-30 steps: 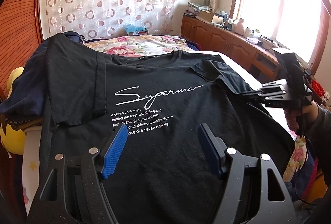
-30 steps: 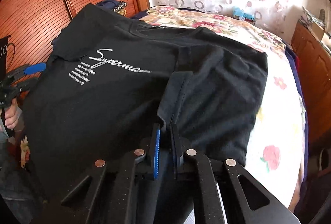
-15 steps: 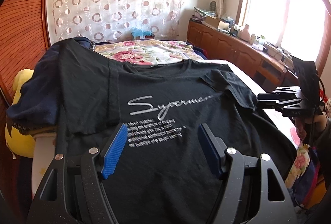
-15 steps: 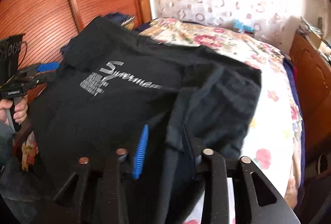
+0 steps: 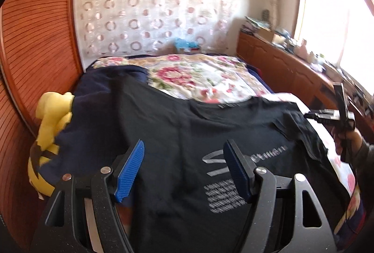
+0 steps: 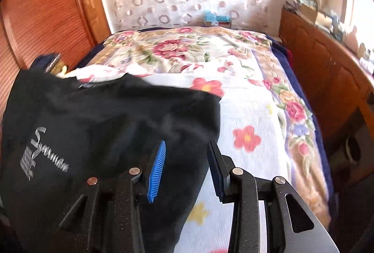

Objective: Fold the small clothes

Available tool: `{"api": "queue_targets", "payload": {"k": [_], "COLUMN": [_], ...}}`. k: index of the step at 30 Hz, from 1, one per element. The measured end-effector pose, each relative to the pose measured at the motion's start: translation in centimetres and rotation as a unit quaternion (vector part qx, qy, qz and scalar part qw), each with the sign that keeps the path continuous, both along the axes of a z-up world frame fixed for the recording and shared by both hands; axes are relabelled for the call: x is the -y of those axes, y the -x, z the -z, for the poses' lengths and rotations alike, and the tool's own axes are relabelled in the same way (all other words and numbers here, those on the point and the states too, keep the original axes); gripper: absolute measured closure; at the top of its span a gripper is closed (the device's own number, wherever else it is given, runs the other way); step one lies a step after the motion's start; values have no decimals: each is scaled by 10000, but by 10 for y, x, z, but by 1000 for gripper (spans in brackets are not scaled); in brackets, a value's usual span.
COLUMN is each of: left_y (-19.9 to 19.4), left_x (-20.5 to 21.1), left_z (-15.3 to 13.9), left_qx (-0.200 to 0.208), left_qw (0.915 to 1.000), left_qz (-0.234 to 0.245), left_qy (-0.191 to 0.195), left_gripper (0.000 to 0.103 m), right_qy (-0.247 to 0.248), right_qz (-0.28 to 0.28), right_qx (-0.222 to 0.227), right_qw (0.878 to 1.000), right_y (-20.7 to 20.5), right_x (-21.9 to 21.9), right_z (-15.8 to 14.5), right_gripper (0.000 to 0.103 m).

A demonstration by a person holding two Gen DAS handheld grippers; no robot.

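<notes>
Right gripper (image 6: 185,167) just let go: a second ago it was clenched on the folded sleeve edge, now its jaws stand apart and no pad presses the cloth. The black T-shirt (image 6: 112,126) lies under and between them, right edge running past the inner blue pad. So the right sleeve fold is laid, and you've pulled back off it.

Left gripper (image 5: 183,170) is unchanged: released, jaws wide, nothing between the pads. It has swung toward the shirt's left shoulder, so the print (image 5: 243,154) that was centred now sits to the right of its fingers. Likely next: the left sleeve fold.

Shirt lies flat on the floral bedspread (image 6: 252,94), collar toward the curtain end, hem toward you.

Materials:
- Shirt: thin matte knit, limp, holds soft creases; white script print on the chest.
- Bedspread: ribbed weave, pale, flower pattern, soft beneath.
- Navy garment (image 5: 98,117) bunched at the shirt's left shoulder, partly under it.
- Yellow plush toy (image 5: 50,126) beyond that, lumpy.
- Pads: ridged blue rubber.
</notes>
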State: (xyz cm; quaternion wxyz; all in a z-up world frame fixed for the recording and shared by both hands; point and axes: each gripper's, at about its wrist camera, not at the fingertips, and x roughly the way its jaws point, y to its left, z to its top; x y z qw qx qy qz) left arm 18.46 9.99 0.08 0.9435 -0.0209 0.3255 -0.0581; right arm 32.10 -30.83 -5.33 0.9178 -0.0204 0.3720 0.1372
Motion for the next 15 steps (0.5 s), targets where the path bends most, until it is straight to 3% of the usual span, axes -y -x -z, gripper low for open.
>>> {"api": "queue_targets", "payload": {"k": [7, 12, 13, 15], "left_y": [-40, -66, -72, -78], "left_x": [-33, -39, -39, -41], "left_z": [5, 8, 8, 8], "left_qx": [-178, -342, -357, -361], "left_qw": [9986, 9974, 9973, 9972], "left_qz": [-388, -468, -469, -466], "left_qy": [-312, -426, -434, -456], "left_gripper": [32, 32, 32, 32], "right_qy": [136, -138, -173, -264], "right_qz": [166, 50, -11, -258], "right_qx": [-171, -192, -193, -179], "right_qw": [9996, 9997, 9997, 9992], "right_y": [-48, -62, -62, -60], "right_x": [-6, -6, -5, -6], "right_z": [10, 9, 10, 11], "right_gripper": [65, 65, 72, 98]}}
